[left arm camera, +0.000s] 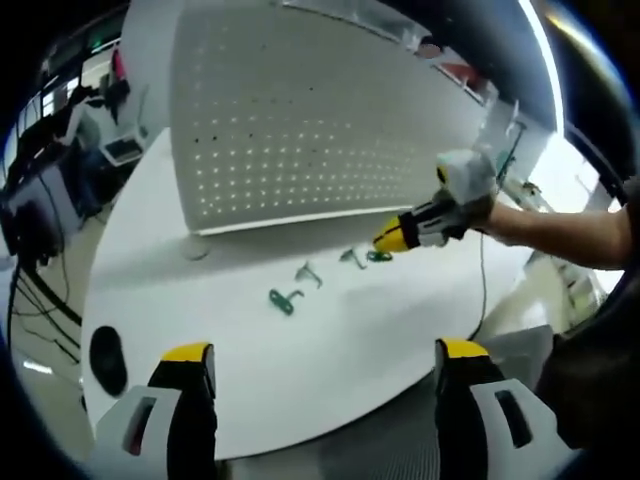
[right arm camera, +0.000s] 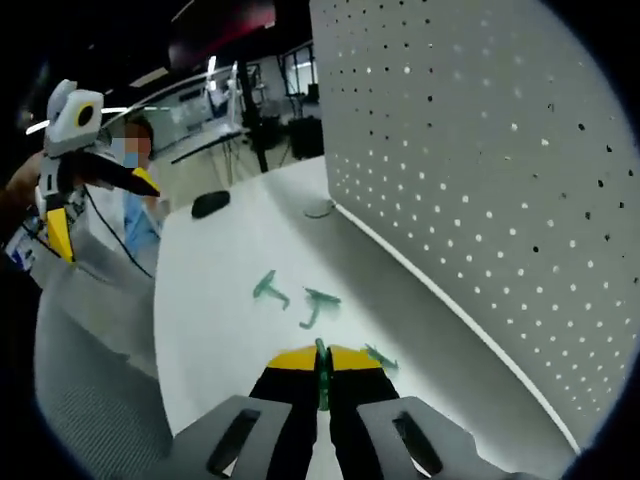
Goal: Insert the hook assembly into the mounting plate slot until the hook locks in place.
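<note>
The white perforated mounting plate (left arm camera: 300, 120) (right arm camera: 500, 200) stands upright on the white table (left arm camera: 350, 350). In front of it lie three small hooks: a green one (left arm camera: 285, 300) (right arm camera: 268, 288), a grey one (left arm camera: 308, 272) (right arm camera: 318, 303) and another (left arm camera: 352, 257) (right arm camera: 380, 357). My right gripper (right arm camera: 322, 360) (left arm camera: 387, 240) is shut on a thin green hook (right arm camera: 321, 378) (left arm camera: 380, 256), low over the table just in front of the plate. My left gripper (left arm camera: 325, 365) (right arm camera: 70, 190) is held back from the table's near edge, jaws wide open with nothing between them.
A black oval object (left arm camera: 108, 360) (right arm camera: 210, 203) lies at one end of the table. A small round disc (left arm camera: 197, 250) (right arm camera: 320, 210) sits at the plate's corner. Desks, cables and equipment (left arm camera: 40, 210) stand beyond the table. A person's forearm (left arm camera: 560, 230) carries the right gripper.
</note>
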The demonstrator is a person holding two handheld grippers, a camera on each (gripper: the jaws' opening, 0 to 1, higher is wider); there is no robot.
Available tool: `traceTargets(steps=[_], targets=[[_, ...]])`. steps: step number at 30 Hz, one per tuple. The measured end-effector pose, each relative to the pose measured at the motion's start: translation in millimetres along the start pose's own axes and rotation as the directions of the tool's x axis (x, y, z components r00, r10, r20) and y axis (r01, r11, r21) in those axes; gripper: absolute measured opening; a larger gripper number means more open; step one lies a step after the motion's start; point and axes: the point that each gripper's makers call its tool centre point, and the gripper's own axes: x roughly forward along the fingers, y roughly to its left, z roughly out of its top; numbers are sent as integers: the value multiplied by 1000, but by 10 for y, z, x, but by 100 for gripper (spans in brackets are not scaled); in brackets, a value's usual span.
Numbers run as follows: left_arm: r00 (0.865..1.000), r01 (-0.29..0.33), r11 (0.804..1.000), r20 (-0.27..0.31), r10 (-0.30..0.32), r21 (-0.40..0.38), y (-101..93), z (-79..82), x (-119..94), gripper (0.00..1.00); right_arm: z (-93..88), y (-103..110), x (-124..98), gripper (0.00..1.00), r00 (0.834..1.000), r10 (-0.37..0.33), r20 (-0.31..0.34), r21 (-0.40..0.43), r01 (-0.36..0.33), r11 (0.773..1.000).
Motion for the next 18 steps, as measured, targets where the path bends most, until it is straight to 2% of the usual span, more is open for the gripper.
traceTargets(steps=[4,8,11,15,18], targets=[[1000,9,999,13,-8,-35,-10,51,8,87,109,41,-66,0,999,-21,39,0,21,1000],[1000,7,999,31,-6,-53,-12,106,16,87,299,138,-178,0,993,-37,114,21,35,999],[999,4,998,39,-1,-58,-9,144,25,84,458,201,-262,0,981,-58,186,47,50,998],[996,60,991,75,-51,-121,-91,231,69,76,612,289,-352,0,961,-77,267,115,47,992],[996,77,991,59,-71,-114,-157,227,121,71,700,366,-419,0,945,-85,316,160,35,986]])
